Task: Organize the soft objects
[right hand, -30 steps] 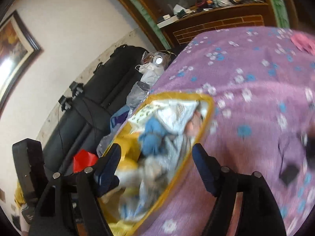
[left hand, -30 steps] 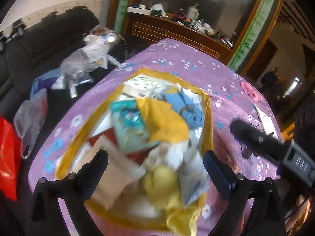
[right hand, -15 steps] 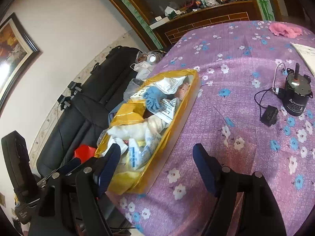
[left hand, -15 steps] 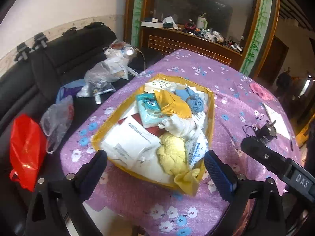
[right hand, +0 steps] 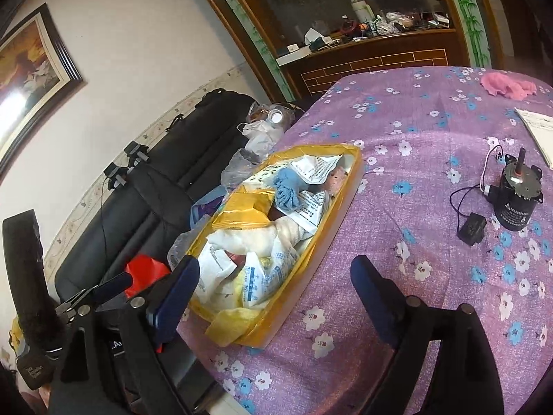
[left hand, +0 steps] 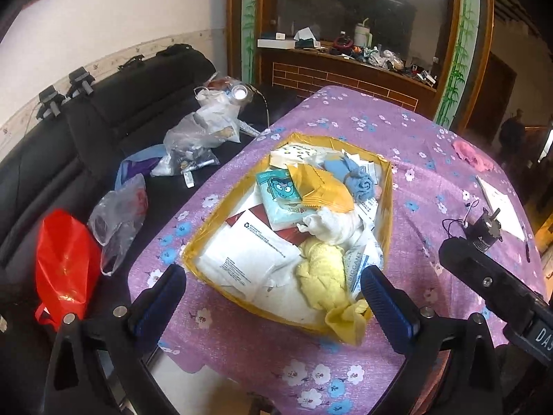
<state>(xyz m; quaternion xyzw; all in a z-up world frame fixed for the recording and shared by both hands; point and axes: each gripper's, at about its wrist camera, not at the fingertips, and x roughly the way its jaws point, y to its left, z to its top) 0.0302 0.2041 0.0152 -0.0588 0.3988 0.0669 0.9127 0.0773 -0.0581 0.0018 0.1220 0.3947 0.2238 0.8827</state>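
The left gripper (left hand: 271,294) and right gripper (right hand: 274,283) hovered empty, fingers apart. The yellow tray (left hand: 387,186) held cloths, perhaps socks.

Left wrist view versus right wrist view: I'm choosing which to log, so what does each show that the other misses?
Only the left wrist view shows the teal cartoon packet in the yellow box and the whole red bag on the black sofa. Only the right wrist view shows the framed picture on the wall and the black plug beside the black motor. Both show the box, blue cloth, pink cloth, purple flowered tablecloth, and an open, empty hand-held gripper: left, right.
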